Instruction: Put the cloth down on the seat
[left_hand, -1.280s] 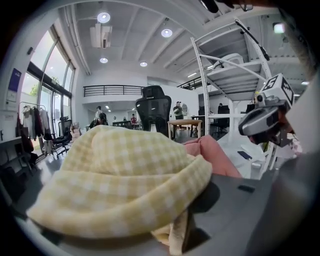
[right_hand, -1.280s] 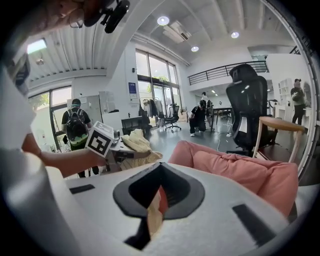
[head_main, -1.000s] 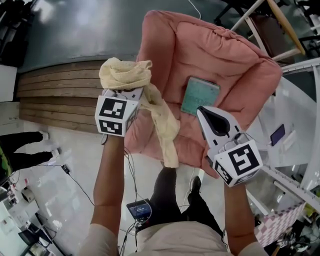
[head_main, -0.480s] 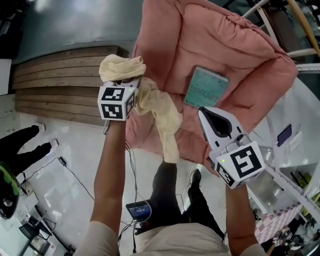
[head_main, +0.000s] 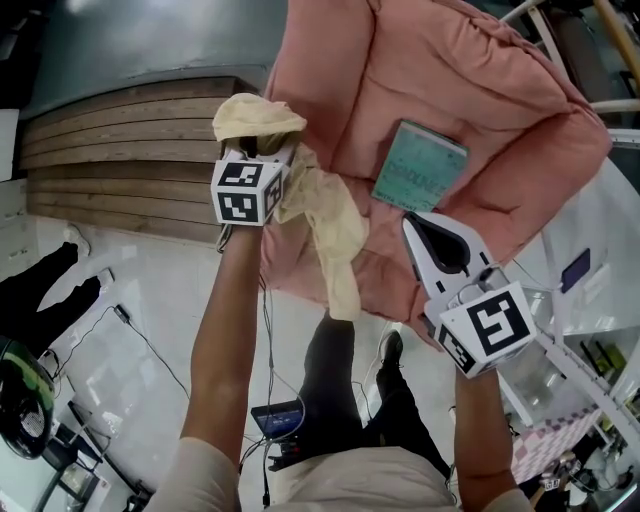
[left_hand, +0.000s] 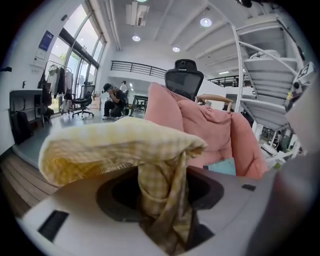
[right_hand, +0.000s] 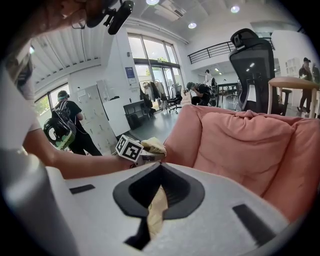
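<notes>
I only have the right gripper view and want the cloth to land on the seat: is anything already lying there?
Observer: Yes. The head view shows a teal book lying flat on the seat, just ahead of the right gripper.
Operator: Where does the cloth hang?
Observer: The cloth trails from the left gripper along the seat's left side, and its tail ends past the seat's near edge.
Operator: Has it been let go?
Observer: The left gripper view shows the jaws have just been opening, with the cloth between them.
</notes>
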